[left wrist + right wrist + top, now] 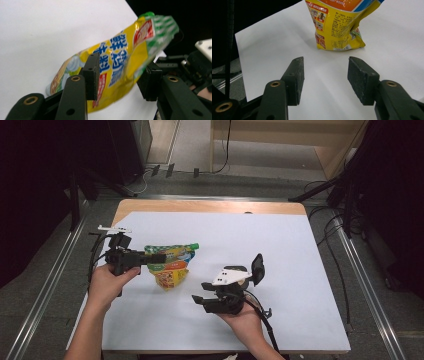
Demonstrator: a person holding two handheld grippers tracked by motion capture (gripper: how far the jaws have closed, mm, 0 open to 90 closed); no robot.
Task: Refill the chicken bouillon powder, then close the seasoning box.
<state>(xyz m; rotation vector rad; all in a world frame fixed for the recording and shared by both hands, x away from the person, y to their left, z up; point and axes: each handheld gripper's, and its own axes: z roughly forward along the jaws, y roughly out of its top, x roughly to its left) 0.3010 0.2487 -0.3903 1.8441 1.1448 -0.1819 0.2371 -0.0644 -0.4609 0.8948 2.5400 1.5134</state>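
Release step: your left gripper (117, 80) stands part-open around the snack pouch (120, 60), pads clear. Right gripper (325, 80) gapes empty. Next, withdraw left.

Lab: cabled rig table (300, 330)

A white-topped table (280, 245) stands on grey floor (50, 285), dark surroundings.

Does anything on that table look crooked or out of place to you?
The yellow snack bag looks odd: it is crumpled and leans sideways on the white table instead of lying flat. It sits between the jaws of the left gripper, which look parted rather than clamped. Nothing has spilled, and I see no tear.
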